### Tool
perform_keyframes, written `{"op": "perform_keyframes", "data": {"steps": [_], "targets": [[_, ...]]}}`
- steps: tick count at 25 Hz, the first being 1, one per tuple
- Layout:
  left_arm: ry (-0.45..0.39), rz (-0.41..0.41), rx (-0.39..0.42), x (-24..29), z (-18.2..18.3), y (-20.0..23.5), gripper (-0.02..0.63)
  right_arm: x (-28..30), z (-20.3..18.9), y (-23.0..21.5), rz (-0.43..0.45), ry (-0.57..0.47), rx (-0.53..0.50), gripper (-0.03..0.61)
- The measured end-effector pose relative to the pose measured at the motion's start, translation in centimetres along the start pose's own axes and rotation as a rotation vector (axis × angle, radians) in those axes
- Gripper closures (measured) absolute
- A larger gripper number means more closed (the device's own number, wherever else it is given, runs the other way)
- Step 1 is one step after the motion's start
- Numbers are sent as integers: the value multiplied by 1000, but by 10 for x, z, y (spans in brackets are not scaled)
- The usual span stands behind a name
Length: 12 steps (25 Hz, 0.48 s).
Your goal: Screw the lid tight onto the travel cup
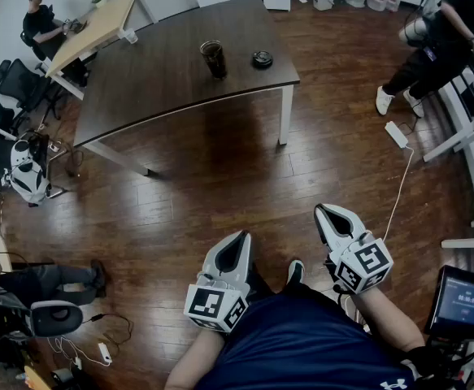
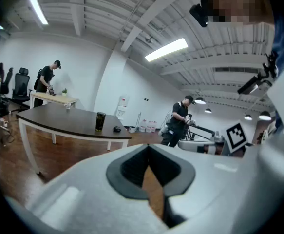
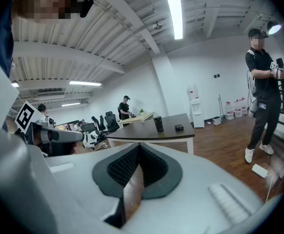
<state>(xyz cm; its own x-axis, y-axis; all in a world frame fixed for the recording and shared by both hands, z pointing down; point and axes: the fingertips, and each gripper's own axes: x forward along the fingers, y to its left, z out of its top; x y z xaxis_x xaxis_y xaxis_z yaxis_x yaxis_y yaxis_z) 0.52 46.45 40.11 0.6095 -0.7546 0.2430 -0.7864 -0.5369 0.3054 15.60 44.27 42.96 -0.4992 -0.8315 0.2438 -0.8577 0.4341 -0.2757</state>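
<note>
Dark wood floor [image 1: 220, 177] fills most of the head view. Near the top of the frame stands a dark table [image 1: 139, 80]. The travel cup [image 1: 214, 58] stands upright on it. The lid [image 1: 262, 58] lies near the cup, to its right, and is not on it. The left tool [image 1: 239, 240] and the right tool [image 1: 326, 214] sit low in the frame, well apart from the table. Both are clenched and hold nothing.

In the left gripper view, the left tool [image 2: 148, 146] has its jaws pressed together with nothing between them. The cup [image 2: 100, 121] looks small at the middle left, with the lid [image 2: 116, 129] near it.

In the right gripper view, the right tool [image 3: 139, 145] is clenched and empty too. The cup [image 3: 159, 124] and lid [image 3: 179, 127] show just above it, far off.

I think the job has not begun. Left to do: go to the table, pick up the lid, set it on the cup and twist it tight.
</note>
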Motion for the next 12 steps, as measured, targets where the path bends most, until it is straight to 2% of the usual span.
{"op": "perform_keyframes", "data": {"steps": [4,12], "targets": [[-18,-53,23,15,13,30,609,41,7,12,1,-10,-24,568],[-66,-150,20,51,70,119,609,126,44,27,-96,2,-24,568]]}}
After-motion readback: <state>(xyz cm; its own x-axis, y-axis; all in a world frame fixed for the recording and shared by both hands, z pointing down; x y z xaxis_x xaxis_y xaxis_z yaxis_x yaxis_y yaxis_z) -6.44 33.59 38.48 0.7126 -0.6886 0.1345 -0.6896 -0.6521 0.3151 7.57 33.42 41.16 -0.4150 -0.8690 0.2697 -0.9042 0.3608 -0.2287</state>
